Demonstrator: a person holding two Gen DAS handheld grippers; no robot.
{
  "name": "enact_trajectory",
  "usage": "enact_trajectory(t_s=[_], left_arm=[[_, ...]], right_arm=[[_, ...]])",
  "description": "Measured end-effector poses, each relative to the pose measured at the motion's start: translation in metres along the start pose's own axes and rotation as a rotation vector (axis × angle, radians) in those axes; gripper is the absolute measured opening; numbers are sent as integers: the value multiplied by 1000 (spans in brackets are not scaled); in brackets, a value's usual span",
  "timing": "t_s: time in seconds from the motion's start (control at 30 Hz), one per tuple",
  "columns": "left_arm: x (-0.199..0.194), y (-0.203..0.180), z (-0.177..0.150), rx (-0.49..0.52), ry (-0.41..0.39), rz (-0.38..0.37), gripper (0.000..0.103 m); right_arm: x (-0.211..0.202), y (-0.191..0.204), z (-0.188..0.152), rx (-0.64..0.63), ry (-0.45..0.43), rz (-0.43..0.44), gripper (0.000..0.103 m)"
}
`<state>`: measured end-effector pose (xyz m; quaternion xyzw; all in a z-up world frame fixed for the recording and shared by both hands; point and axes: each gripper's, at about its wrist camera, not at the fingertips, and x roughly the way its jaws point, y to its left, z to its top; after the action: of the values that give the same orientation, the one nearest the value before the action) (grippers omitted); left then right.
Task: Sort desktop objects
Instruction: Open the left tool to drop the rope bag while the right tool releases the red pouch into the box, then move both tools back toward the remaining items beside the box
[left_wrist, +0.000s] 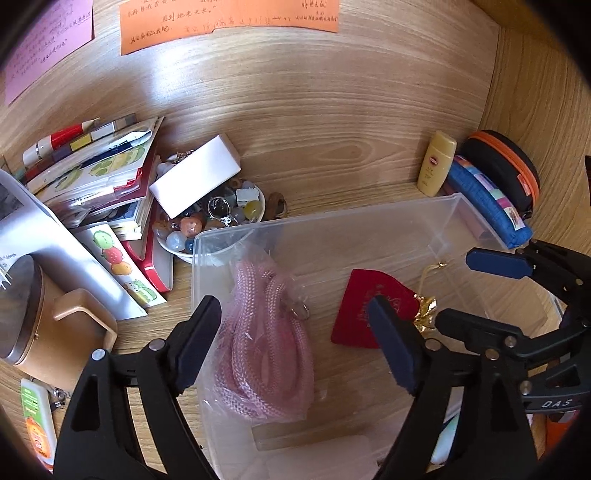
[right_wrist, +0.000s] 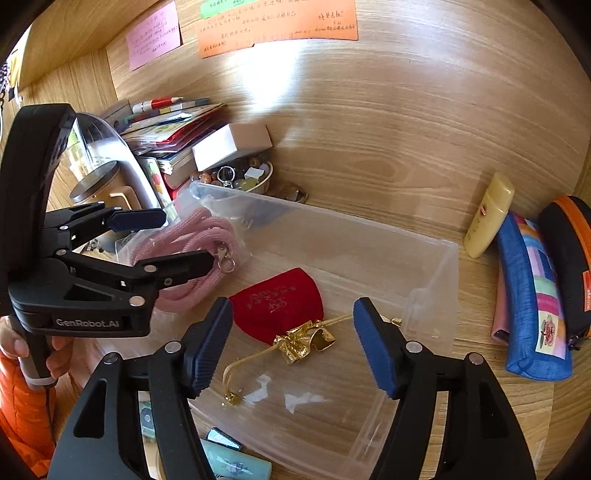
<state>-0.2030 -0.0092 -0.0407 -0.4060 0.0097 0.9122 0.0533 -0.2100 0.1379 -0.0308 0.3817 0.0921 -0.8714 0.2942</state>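
Observation:
A clear plastic bin (left_wrist: 332, 225) (right_wrist: 436, 258) stands on the wooden desk. In it lie a pink rope in a clear bag (left_wrist: 262, 343) (right_wrist: 192, 236) and a red pouch with gold trim (left_wrist: 364, 306) (right_wrist: 280, 302). My left gripper (left_wrist: 295, 339) is open above the rope bag, holding nothing; it also shows in the right wrist view (right_wrist: 166, 240). My right gripper (right_wrist: 291, 347) is open above the red pouch and empty; it also shows in the left wrist view (left_wrist: 428, 284), at the right.
A bowl of beads and trinkets (left_wrist: 221, 218) with a white box (left_wrist: 195, 177) on it, a stack of books (left_wrist: 96, 173), a yellow bottle (left_wrist: 436, 162), a blue pencil case (left_wrist: 487, 199), a black-orange case (left_wrist: 509, 166) and a wooden stand (left_wrist: 66, 332) surround the bin.

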Motion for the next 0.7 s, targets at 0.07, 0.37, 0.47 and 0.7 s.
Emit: enact_trajectory(t_s=[0.07,0.37,0.47,0.7], left_arm=[[-1,1,0,-5,3,-4,83],[-23,3,7,-38,-40,-13,89],[-36,1,8,-43,-61,-9,89],[-69,-7,4,-18,-118,2,90]], right_arm=[[-1,0,0,1,-1,-5,66],[-25,2,4,-21,-83,-77,86],[-34,1,6,-20,-105,-89,88],[-63,6,4,-40,-158,-112,90]])
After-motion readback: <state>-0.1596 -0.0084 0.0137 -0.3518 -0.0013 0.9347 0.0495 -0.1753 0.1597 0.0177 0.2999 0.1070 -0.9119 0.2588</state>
